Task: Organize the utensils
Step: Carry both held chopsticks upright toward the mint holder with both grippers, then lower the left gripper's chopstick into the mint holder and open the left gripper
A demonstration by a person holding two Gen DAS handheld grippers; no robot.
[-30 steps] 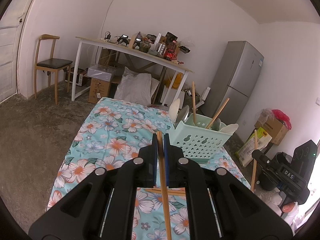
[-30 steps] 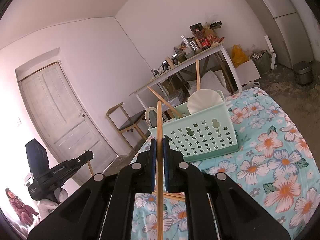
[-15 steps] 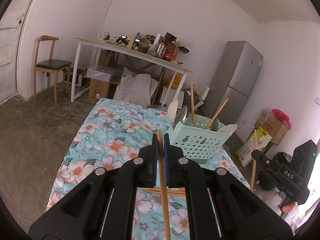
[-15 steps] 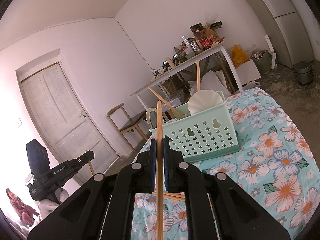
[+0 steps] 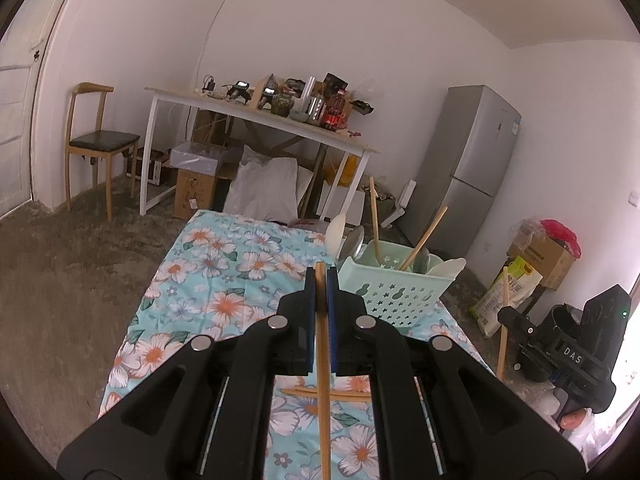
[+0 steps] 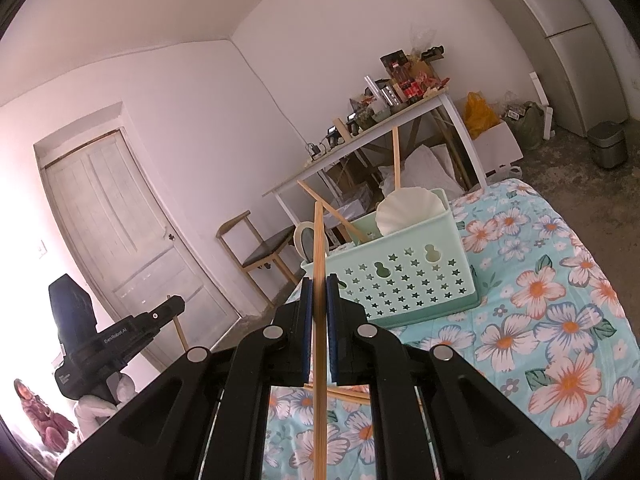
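Each gripper pinches one thin wooden chopstick: left gripper (image 5: 320, 280) low centre, right gripper (image 6: 319, 286) likewise, probably for dropping into the mint-green perforated plastic basket (image 6: 404, 276) at centre right.

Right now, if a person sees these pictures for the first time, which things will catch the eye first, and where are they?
First, each gripper is shut on a wooden chopstick: the left gripper on the left chopstick, the right gripper on the right chopstick. Next comes the mint green basket with star holes, standing ahead on the flowered tablecloth and already holding chopsticks and pale utensils. Two more chopsticks lie on the cloth beneath the grippers.
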